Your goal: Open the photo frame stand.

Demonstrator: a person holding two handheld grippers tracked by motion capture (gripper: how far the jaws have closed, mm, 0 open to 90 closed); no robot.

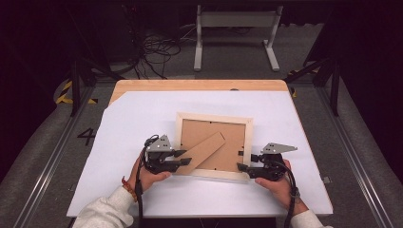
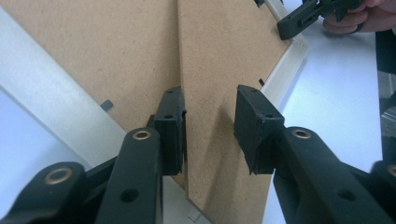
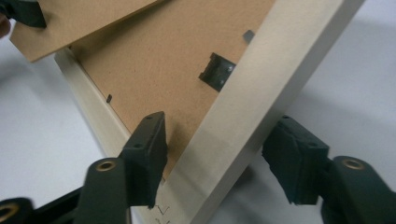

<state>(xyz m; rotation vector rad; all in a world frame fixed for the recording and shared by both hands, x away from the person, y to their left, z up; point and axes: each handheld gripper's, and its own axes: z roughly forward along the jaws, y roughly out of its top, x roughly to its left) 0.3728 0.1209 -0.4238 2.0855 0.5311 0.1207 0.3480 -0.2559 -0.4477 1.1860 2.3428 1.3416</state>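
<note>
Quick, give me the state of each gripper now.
Left gripper: open, jaws either side of the stand flap.
Right gripper: open, jaws astride the picture frame corner.

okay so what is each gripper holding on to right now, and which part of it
The left gripper straddles the free end of the picture frame's cardboard stand; the right gripper straddles the frame's near right corner. Both have open jaws, nothing clamped.

Bare white sheet [image 1: 142,114] around frame [image 1: 214,118]
</note>
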